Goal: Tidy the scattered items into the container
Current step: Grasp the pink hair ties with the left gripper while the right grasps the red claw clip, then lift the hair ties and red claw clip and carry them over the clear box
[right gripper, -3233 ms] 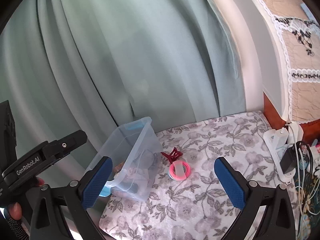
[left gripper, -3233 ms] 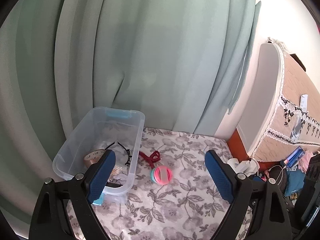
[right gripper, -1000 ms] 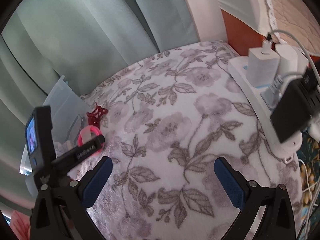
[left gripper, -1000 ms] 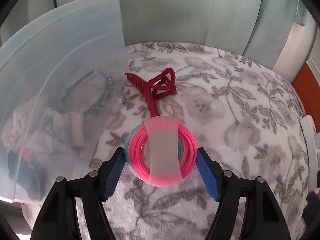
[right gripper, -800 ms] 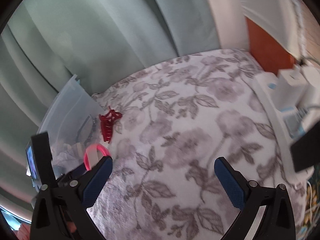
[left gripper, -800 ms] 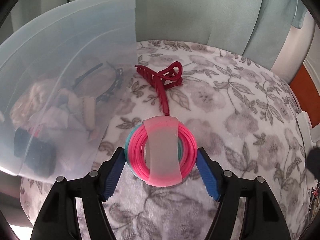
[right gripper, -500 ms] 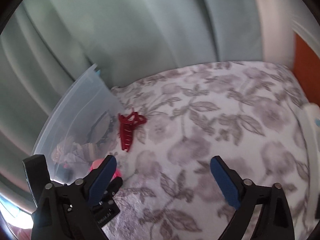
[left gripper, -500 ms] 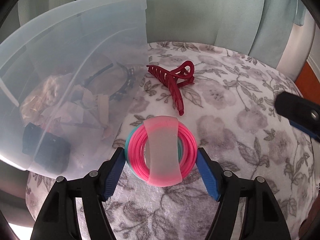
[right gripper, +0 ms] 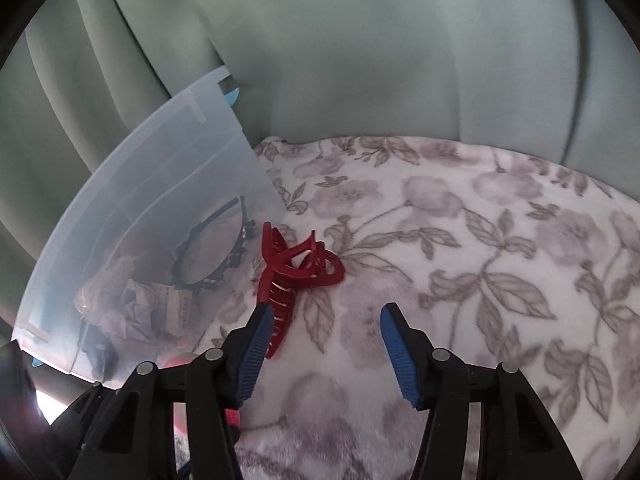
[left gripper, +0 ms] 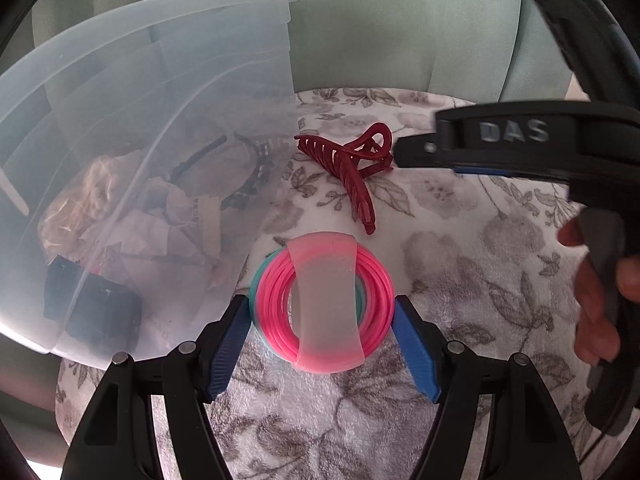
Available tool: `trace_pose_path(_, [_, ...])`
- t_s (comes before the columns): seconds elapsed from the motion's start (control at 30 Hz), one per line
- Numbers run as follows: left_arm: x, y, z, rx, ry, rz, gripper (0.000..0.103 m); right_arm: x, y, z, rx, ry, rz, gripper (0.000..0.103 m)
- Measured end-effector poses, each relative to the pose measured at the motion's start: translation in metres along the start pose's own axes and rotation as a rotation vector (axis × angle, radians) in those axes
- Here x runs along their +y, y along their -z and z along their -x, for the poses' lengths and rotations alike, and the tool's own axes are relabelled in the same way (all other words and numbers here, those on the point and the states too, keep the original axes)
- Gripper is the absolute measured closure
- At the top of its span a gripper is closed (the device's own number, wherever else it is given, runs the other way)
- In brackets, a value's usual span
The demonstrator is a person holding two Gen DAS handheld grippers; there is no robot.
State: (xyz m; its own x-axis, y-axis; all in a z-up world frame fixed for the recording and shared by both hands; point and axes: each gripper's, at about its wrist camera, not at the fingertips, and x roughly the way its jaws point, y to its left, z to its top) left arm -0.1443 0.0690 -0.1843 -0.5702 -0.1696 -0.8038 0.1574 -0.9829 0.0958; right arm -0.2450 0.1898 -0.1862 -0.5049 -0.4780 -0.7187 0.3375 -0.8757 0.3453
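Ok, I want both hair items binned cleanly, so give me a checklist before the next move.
1. Left gripper clamped on the bundle of pink bands: ok.
2. Red claw clip between the right gripper's pads: not ok; jaws have just been closing, nothing between them, the clip lies ahead by the left pad.
3. Clip free of the container: ok, beside its wall.
4. Container top open: ok.
5. Room inside: cannot tell; headband and paper already there.

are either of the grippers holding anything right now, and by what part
The left gripper is shut on the bundle of pink hair ties, pads at its two outer sides. The right gripper, jaws just closing, holds nothing; the red claw clip lies just ahead.
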Motion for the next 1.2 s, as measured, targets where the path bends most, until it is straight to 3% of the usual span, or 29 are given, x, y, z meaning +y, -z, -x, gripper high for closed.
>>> trace_pose_path(0.17, [0.000, -0.001, -0.003, 0.005, 0.016, 0.005, 0.030, 0.010, -0.015, -0.026, 0.032, -0.022, 0.065, 0.044])
trace_pose_path(0.3, [0.001, -0.002, -0.004, 0.009, 0.031, 0.009, 0.030, 0.009, -0.023, -0.048, 0.075, -0.053, 0.046, 0.044])
trace_pose_path(0.43, [0.001, -0.003, -0.007, 0.011, 0.039, 0.008, 0.030, 0.016, -0.028, -0.059, 0.081, -0.050, 0.075, 0.038])
trace_pose_path(0.63, [0.001, -0.005, -0.009, 0.012, 0.045, 0.005, 0.030, 0.021, -0.029, -0.071, 0.102, -0.052, 0.095, 0.037])
trace_pose_path(1.0, [0.002, -0.010, -0.009, 0.032, 0.070, 0.005, 0.030, 0.030, -0.023, -0.066, 0.092, -0.031, 0.080, 0.039])
trace_pose_path(1.2, [0.005, -0.011, -0.007, 0.050, 0.117, 0.005, 0.030, 0.017, -0.016, -0.027, 0.049, 0.022, 0.004, 0.039])
